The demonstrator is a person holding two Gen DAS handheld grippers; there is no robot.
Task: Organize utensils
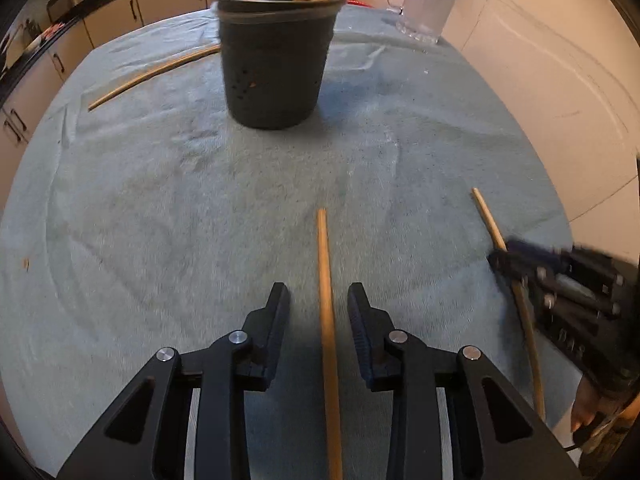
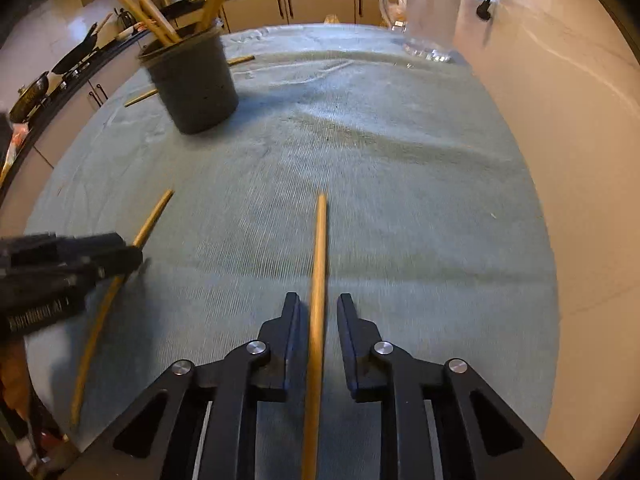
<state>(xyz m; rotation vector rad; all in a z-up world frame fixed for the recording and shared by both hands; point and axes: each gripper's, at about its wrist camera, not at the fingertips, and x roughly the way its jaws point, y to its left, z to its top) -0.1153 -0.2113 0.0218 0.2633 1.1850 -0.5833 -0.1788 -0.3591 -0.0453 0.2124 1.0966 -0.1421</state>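
Two wooden chopsticks lie on a teal towel (image 1: 160, 200). My left gripper (image 1: 318, 294) is open and straddles one chopstick (image 1: 325, 264), with a gap at each pad. My right gripper (image 2: 319, 300) is open too, narrower, with the other chopstick (image 2: 320, 240) between its pads and thin gaps on both sides. Each wrist view shows the other gripper over its chopstick: the right gripper (image 1: 506, 260) at the right edge, the left gripper (image 2: 130, 256) at the left edge. A dark cup (image 1: 276, 60) (image 2: 192, 84) at the back holds several chopsticks.
A third loose chopstick (image 1: 152, 74) lies on the towel behind and left of the cup. A clear glass mug (image 1: 428, 4) (image 2: 432, 12) stands at the towel's far right corner. A white counter (image 1: 560, 80) runs along the right; kitchen cabinets are beyond.
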